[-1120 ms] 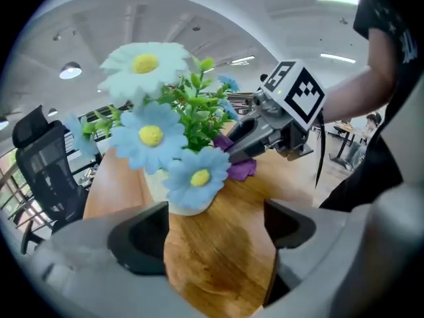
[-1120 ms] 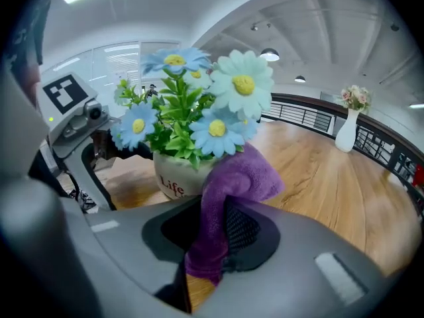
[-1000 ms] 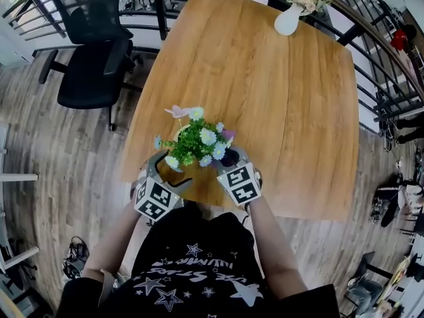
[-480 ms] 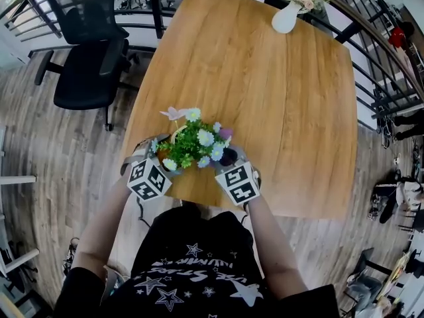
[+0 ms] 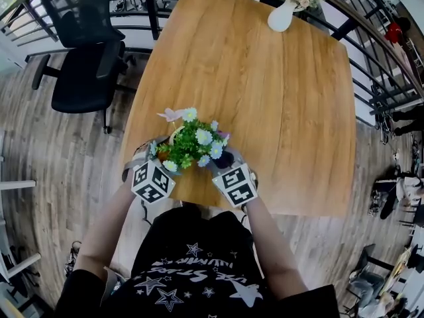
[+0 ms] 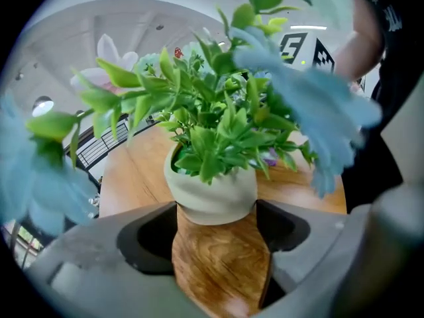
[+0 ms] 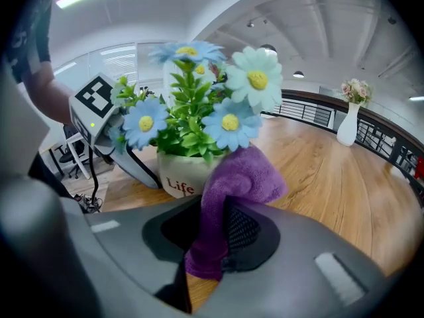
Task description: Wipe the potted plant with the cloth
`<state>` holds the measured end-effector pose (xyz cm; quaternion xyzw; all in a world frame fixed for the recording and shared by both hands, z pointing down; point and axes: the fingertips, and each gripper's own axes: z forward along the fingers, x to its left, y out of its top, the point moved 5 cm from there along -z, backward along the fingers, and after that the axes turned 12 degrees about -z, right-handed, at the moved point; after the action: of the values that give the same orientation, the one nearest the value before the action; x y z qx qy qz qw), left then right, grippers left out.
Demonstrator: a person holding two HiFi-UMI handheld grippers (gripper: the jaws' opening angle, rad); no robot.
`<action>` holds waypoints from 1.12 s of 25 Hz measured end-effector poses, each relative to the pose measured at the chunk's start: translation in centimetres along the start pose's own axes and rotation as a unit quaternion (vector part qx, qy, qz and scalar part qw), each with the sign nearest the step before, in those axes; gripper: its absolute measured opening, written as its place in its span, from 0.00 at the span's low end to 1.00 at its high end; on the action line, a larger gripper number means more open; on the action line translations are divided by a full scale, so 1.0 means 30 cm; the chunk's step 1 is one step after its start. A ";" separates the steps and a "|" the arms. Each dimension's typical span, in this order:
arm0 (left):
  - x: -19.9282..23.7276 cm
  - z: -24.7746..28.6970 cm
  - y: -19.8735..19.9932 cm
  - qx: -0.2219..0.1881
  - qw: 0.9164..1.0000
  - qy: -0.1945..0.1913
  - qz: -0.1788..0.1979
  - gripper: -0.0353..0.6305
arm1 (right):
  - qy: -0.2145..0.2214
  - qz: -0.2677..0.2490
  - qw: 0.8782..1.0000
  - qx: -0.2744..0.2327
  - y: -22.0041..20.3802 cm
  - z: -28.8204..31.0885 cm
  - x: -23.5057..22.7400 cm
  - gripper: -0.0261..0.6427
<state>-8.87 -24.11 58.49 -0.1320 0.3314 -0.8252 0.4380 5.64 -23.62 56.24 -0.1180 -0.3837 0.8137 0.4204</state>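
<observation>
Left hand-held gripper [image 6: 216,211], at the near left of the counter [image 5: 265,78]: we see its jaws closing on the pale pot of the potted plant [image 6: 211,194], whose sides meet both jaw tips. Right hand-held gripper [image 7: 222,207]: clamped on the purple cloth [image 7: 242,171], bunched just beside the pot's right side, under the blue flowers. We find the plant upright near the counter's near edge; a white vase [image 5: 281,17] stands at the far edge, well apart.
</observation>
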 end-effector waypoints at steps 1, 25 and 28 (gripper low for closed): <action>-0.003 0.001 0.002 -0.001 1.000 0.004 -0.006 0.64 | 0.003 0.002 1.000 0.000 0.000 -0.001 0.009 0.17; -0.030 0.002 0.018 -0.026 0.997 0.035 -0.067 0.63 | 0.094 -0.027 0.995 -0.024 0.060 0.008 0.255 0.17; -0.029 0.004 0.012 -0.033 0.996 0.040 -0.069 0.63 | 0.094 -0.026 0.995 -0.027 0.051 0.004 0.250 0.17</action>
<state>-8.07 -23.61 58.39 -0.1361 0.3652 -0.8469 0.3618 0.04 -18.41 56.19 -0.1951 -0.3678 0.7768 0.4724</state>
